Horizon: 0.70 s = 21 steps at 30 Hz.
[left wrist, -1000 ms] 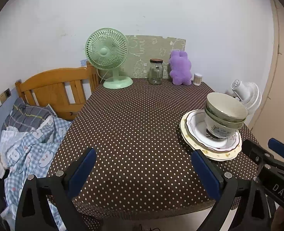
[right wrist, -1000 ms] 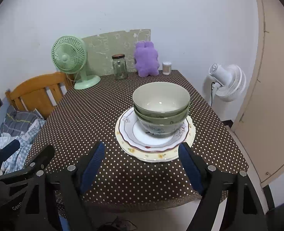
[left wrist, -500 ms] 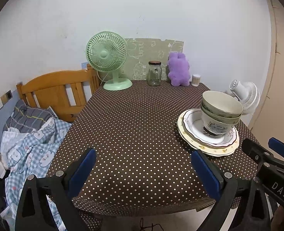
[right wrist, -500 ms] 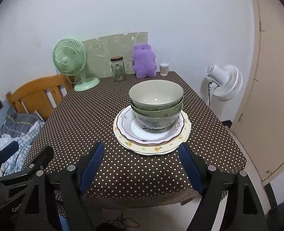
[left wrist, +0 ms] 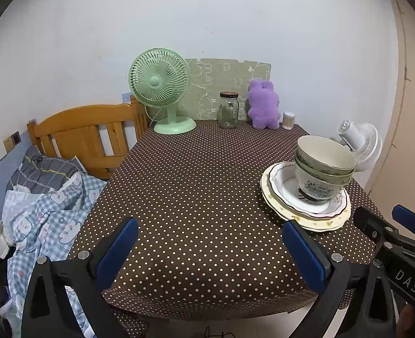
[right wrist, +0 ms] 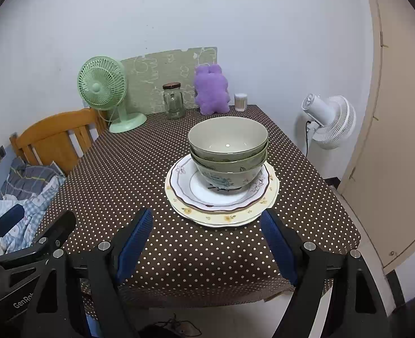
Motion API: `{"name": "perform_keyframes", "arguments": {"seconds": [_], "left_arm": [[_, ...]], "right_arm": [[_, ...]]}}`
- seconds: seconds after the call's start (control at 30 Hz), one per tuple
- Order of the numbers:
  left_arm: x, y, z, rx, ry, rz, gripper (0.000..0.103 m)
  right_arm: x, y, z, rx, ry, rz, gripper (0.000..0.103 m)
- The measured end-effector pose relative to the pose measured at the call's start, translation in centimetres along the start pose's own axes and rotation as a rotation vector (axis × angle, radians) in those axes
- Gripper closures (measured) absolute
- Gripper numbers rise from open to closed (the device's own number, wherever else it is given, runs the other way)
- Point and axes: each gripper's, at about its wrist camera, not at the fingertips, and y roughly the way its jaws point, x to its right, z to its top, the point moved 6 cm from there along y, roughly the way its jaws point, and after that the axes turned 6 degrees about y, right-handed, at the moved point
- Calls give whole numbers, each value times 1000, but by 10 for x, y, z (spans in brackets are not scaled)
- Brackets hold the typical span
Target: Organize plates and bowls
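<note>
Right wrist view: empty tongs point(right wrist: 207, 239) gape before stacked bowls point(right wrist: 227, 148) on plates point(right wrist: 221, 200).

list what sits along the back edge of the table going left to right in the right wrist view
green fan → glass jar → purple plush toy → small white container

Glossy glazed bowls point(right wrist: 227, 143) (ceramic-looking) on matt cloth tablecloth point(right wrist: 128, 174).

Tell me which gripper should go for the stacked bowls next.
Right, probably. The right gripper is open and lined up with the bowls; from the left gripper, also open, they sit far off to the side.
</note>
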Motion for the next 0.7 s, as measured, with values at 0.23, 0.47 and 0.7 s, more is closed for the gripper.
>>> {"name": "perform_keyframes", "arguments": {"seconds": [0.23,0.47,0.7], "left_arm": [[0,-2,1,6,2,4,0],[0,-3,2,11,2,6,0],[-1,-1,4,15,1,3,0]], "right_arm": [[1,-1,-1,2,1,2,22],[0,-1,1,8,-1,3,22],[-1,0,3,12,-5,2,22]]}}
